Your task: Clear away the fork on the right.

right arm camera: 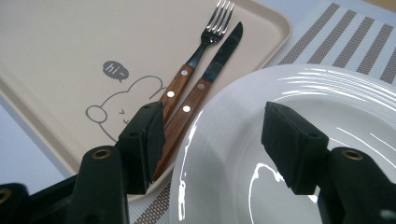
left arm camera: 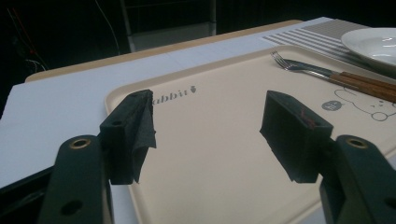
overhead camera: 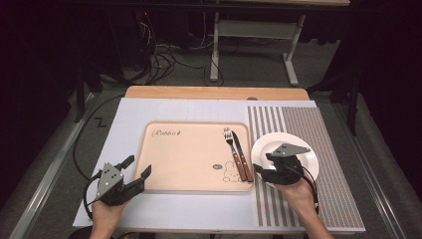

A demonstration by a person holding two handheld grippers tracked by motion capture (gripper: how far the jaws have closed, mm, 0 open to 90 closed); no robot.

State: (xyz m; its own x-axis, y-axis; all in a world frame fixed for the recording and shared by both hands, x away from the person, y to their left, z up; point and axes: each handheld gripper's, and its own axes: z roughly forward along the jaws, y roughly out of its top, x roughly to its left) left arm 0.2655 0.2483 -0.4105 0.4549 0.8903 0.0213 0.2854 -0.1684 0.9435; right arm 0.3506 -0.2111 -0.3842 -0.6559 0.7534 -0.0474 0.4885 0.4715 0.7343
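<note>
A: From above, where's the right tool [overhead camera: 264, 168]?
B: Over the white plate [overhead camera: 308, 152] on the striped mat [overhead camera: 333, 199].
A: Left gripper view?
B: Left tool [left arm camera: 208, 135] gapes, empty, over the tray [left arm camera: 219, 186].
A: Right gripper view?
B: Jaws apart straddling the plate's rim, not pressing it; fork [right arm camera: 196, 53] and knife [right arm camera: 205, 77] lie beside.

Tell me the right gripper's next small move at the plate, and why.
Probably lower the right gripper a little so its open jaws straddle the near left rim of the white plate, then close. The jaws stand apart over that rim with nothing between them, and the plate's edge lies close beside the knife and fork on the tray, so keep the move small.
</note>
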